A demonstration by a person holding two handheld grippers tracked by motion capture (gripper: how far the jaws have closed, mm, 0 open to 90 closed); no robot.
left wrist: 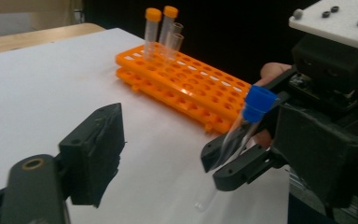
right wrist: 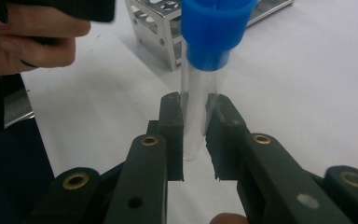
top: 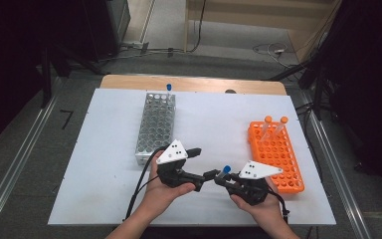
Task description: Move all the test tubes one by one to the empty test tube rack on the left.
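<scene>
A clear tube with a blue cap (top: pixel 224 172) stands between the two hands near the front of the white table (top: pixel 104 149). My right gripper (top: pixel 221 179) is shut on its lower part; in the right gripper view the pads (right wrist: pixel 173 130) press on the tube (right wrist: pixel 196 93) from both sides. My left gripper (top: pixel 204 163) faces it from the left. Its jaws stand wide apart in the left gripper view, with the tube (left wrist: pixel 242 130) and the right gripper (left wrist: pixel 219 161) between them and no pad touching the tube.
A silver metal rack (top: pixel 156 127) lies left of centre with one blue-capped tube (top: pixel 169 88) at its far end. An orange rack (top: pixel 276 154) on the right holds two orange-capped tubes (top: pixel 273 124) and some uncapped ones (left wrist: pixel 176 39). Floor cables run behind the table.
</scene>
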